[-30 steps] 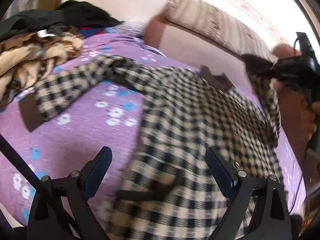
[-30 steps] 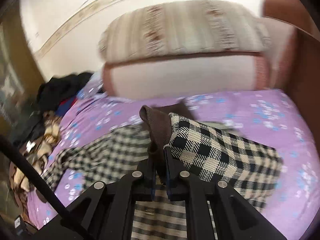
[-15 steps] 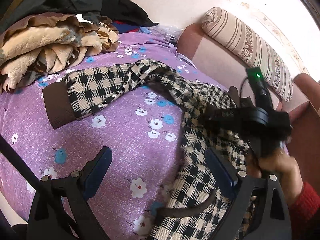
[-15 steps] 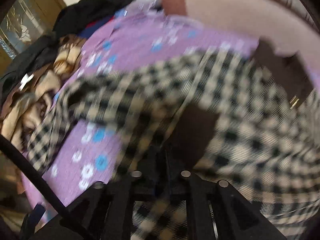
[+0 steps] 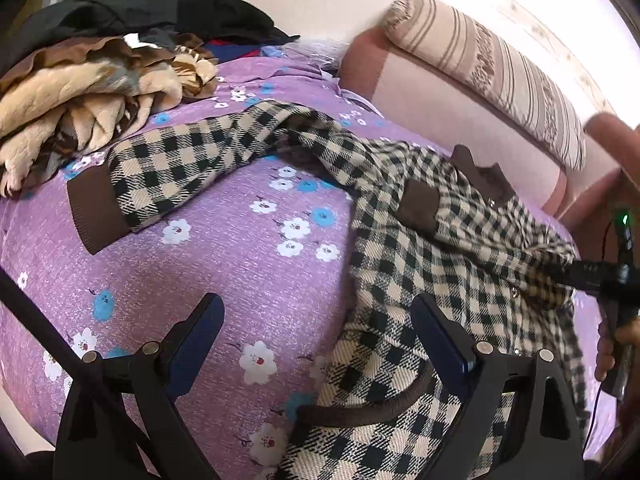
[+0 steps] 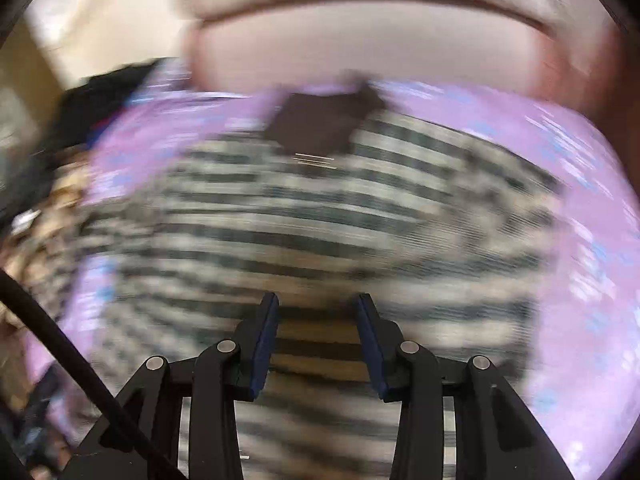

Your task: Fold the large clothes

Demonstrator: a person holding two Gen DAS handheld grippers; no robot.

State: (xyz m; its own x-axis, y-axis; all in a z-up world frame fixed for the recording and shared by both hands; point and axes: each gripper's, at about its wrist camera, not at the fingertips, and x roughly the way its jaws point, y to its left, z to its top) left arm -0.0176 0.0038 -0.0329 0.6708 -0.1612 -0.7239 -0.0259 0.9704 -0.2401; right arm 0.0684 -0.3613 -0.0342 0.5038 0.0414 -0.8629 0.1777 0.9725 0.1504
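Note:
A black-and-cream checked jacket point(image 5: 420, 264) with brown trim lies on the purple flowered bedspread point(image 5: 240, 264). One sleeve stretches out to the left and ends in a brown cuff point(image 5: 96, 216). The other sleeve is folded over the body, with its cuff point(image 5: 420, 204) below the brown collar point(image 5: 480, 172). My left gripper point(image 5: 318, 312) is open over the jacket's left edge near the hem and holds nothing. My right gripper point(image 6: 317, 304) hovers over the checked cloth point(image 6: 320, 208), its jaws opening with nothing pinched between them. That view is badly blurred.
A heap of beige and brown blankets point(image 5: 80, 96) with dark clothes point(image 5: 160, 12) on top fills the far left. A pink backrest point(image 5: 440, 96) with a striped bolster point(image 5: 500, 68) borders the far side. A person's hand point(image 5: 612, 344) holds the right tool at the right edge.
The right gripper carried the sleeve cuff across the jacket, came down, let go and opened partway. The sleeve now lies folded over the body. The left gripper stayed open and nearly still.

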